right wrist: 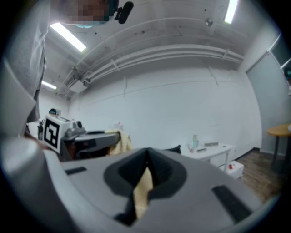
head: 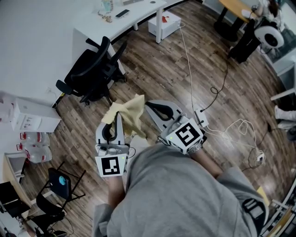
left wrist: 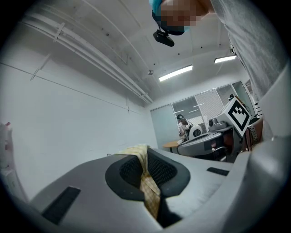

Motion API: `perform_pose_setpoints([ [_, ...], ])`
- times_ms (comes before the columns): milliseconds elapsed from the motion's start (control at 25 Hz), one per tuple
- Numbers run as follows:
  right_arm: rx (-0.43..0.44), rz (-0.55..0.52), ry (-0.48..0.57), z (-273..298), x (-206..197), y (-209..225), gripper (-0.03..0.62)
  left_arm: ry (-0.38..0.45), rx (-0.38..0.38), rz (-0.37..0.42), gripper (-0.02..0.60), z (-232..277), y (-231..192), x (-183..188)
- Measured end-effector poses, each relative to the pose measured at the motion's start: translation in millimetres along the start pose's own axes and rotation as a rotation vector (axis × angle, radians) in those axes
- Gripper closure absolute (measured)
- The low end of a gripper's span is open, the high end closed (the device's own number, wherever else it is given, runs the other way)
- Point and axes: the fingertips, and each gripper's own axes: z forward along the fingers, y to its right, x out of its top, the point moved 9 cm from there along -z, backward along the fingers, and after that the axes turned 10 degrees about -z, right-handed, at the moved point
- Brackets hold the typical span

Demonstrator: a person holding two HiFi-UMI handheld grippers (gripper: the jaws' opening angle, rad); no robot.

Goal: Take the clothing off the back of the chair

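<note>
Wood-plank floor (head: pixel 157 69): black office chair (head: pixel 92 71) stands near the white desk (head: pixel 115 21). White box (head: pixel 165 23) sits just beside a desk leg. Loose cables (head: pixel 222 83) run across the planks to a power strip (head: pixel 202 118). White cartons (head: pixel 32 118) at left edge, black folding chair (head: pixel 58 185) lower left. On the desk: dark phone (head: pixel 122 13), bottle (head: pixel 106 5).

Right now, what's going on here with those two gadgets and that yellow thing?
A person in a grey sweatshirt holds a hand-held gripper in each hand. The left hand-held gripper and the right hand-held gripper are both clamped shut on a yellow garment, which hangs between them above the wooden floor. The black office chair stands beyond them by the white desk, its back bare, so the garment is already off it.
</note>
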Motion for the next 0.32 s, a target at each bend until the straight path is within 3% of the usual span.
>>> perform_pose_setpoints([
  [320, 0.006, 0.006, -0.009, -2.3, -4.4, -1.5, 0.56, 0.0, -0.009, -0.012, 0.538, 0.6, 5.4, -1.1],
])
